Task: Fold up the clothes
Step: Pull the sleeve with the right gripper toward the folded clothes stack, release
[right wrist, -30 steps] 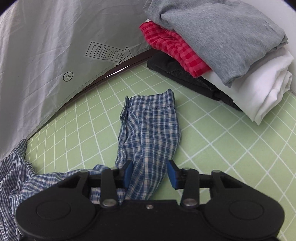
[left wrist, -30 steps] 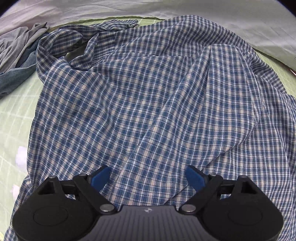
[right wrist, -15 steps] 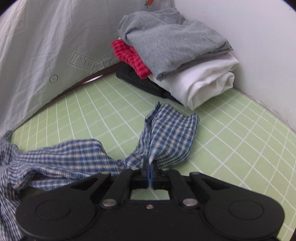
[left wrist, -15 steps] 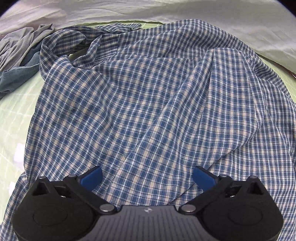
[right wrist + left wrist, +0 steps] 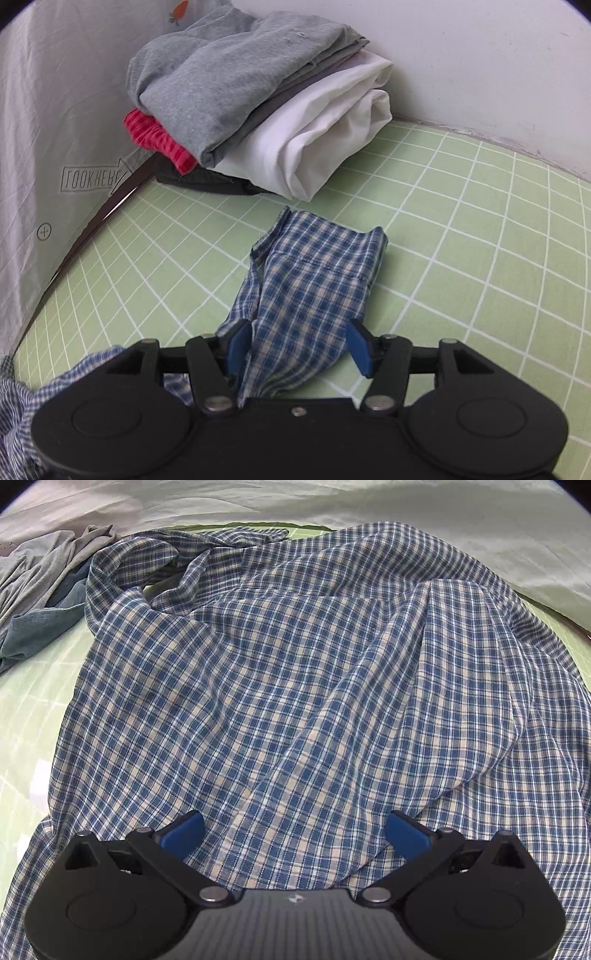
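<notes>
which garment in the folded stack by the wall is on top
The grey garment lies on top of the stack. Below it come the thick white garment and the red striped garment peeking out at the left, with a black garment at the bottom.

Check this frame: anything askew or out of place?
Nothing damaged. The plaid shirt lies rumpled, not flat, its sleeve stretched toward the folded stack. Both grippers are open.

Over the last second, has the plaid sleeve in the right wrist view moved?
Yes. The plaid sleeve was dragged rightward, away from the grey sheet, its cuff ending nearer the folded stack. The right gripper, shut on it midway, is now open.
</notes>
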A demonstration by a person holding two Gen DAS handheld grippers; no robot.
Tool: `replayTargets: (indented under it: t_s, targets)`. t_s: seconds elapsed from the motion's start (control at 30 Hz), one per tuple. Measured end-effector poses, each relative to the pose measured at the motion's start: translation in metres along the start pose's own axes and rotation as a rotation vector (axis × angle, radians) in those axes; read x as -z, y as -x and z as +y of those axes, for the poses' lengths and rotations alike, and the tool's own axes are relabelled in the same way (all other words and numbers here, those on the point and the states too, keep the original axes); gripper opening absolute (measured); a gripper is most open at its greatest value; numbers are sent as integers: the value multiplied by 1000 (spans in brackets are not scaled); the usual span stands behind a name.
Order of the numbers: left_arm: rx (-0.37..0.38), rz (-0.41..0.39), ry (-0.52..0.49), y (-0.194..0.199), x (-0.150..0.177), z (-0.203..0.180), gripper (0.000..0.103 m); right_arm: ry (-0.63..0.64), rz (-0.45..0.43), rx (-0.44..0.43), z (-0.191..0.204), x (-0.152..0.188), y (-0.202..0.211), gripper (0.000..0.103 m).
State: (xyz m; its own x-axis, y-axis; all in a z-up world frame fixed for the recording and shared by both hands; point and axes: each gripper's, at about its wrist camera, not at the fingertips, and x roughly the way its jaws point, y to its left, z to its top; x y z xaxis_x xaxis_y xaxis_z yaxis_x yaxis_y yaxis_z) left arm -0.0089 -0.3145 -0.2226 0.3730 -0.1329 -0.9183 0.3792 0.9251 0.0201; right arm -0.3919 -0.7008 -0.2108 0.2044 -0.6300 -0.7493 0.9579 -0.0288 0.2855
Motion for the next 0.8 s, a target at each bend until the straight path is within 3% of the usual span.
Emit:
replayTargets:
  t_s: [0.1, 0.13, 0.17, 0.2, 0.37, 0.43, 0.5, 0.6, 0.63, 0.67, 0.7, 0.73, 0.8]
  targets:
    - [-5, -14, 10, 4, 6, -2, 103, 8, -10, -14, -1, -7, -10, 55]
    - [-6, -16, 13, 5, 7, -2, 103, 34, -22, -24, 1, -8, -11, 36]
    - [-7, -16, 16, 4, 7, -2, 103, 60, -34, -36, 2, -11, -12, 6]
    - [-8, -17, 18, 4, 7, -3, 103, 68, -57, -40, 3, -14, -9, 1]
    - [-11, -16, 28, 4, 7, -1, 103, 69, -286, 8, -3, -36, 36, 1]
    - [-12, -18, 31, 4, 7, 0, 103, 69, -333, 21, -10, -38, 47, 1]
    - [-12, -20, 33, 3, 7, 2, 103, 103, -295, 65, -15, -35, 43, 3]
    - [-13, -22, 34, 2, 8, 4, 103, 153, -159, 173, -24, -27, 22, 9]
    - [-13, -22, 34, 2, 8, 5, 103, 140, -139, 188, -27, -25, 21, 18]
    - [-13, -22, 34, 2, 8, 5, 103, 128, -141, 205, -29, -23, 23, 33]
    - [-12, -22, 34, 2, 8, 5, 103, 135, -163, 225, -28, -22, 26, 40]
    - [-11, -22, 32, 2, 8, 6, 103, 142, -185, 244, -28, -20, 30, 45]
    - [-10, -23, 30, 1, 7, 7, 103, 171, -222, 258, -24, -20, 35, 45]
